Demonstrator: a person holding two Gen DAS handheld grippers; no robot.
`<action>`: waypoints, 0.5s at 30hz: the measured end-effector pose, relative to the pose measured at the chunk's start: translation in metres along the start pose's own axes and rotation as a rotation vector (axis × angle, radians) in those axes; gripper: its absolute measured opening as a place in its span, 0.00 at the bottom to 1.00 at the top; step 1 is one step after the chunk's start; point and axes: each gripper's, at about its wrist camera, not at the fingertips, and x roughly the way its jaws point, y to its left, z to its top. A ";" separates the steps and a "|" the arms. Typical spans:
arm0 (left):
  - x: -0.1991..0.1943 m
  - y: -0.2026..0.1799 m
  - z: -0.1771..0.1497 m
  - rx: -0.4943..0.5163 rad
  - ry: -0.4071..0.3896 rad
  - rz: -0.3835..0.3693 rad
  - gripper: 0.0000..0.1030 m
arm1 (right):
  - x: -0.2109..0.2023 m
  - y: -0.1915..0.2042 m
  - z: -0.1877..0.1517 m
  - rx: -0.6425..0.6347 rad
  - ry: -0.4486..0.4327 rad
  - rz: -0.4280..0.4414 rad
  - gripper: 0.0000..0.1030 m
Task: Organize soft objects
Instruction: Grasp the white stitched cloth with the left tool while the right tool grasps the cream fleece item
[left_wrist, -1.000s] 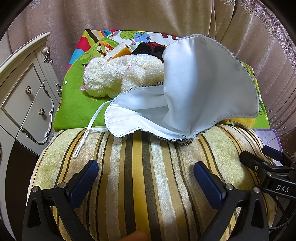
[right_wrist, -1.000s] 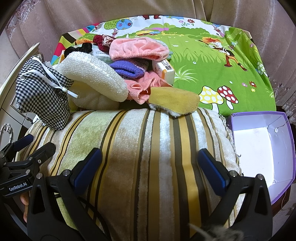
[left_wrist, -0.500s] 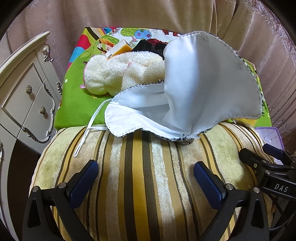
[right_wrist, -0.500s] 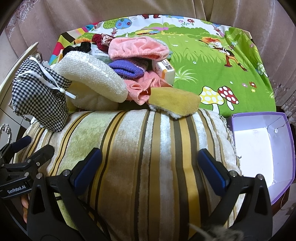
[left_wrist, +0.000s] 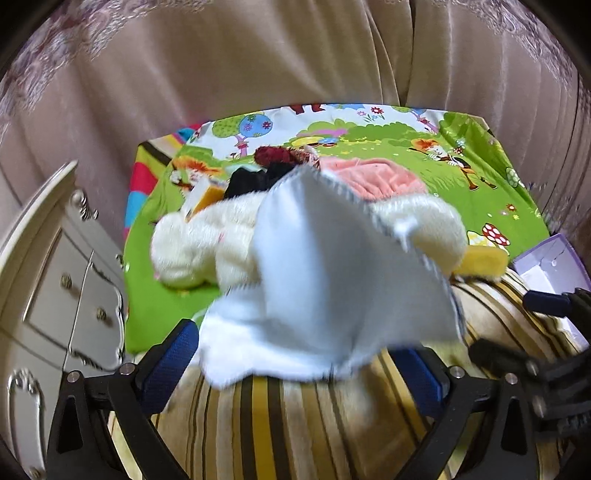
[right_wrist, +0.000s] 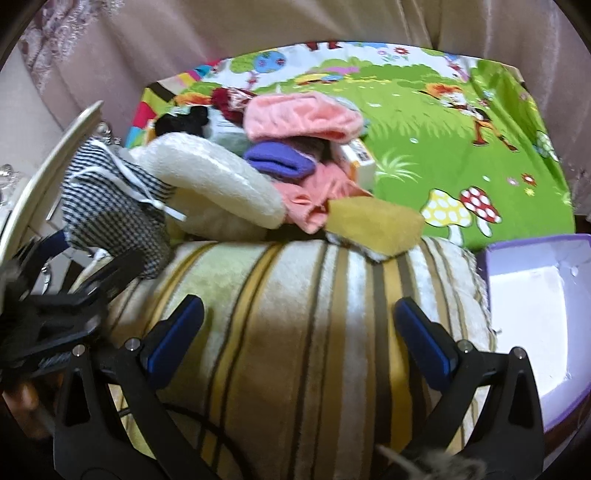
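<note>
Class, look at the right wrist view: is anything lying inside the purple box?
No: the purple box beside the striped cushion shows only its bare white floor.

beige curtains (left_wrist: 229, 70) hang behind; a cream drawer cabinet (left_wrist: 62, 280) stands left.

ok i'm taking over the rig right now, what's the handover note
Left gripper: open, with the checked bag at its fingertips, not gripped.
Right gripper: open and empty, over the striped pillow.
Towel, pink cloth and sponge are piled on the mat behind the pillow.
Purple box, on the right, is empty.
Done: nothing sorted, as far as shown.
Left: the whole pile, probably into the box.
</note>
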 end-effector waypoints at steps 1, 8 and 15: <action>0.005 -0.001 0.003 0.007 0.009 -0.009 0.93 | 0.000 0.001 0.001 -0.012 0.001 0.010 1.00; 0.031 0.008 0.009 -0.058 0.078 -0.146 0.34 | 0.000 0.006 0.019 -0.088 -0.026 0.050 1.00; 0.021 0.025 0.007 -0.126 0.057 -0.198 0.21 | 0.008 0.028 0.048 -0.269 -0.044 0.078 1.00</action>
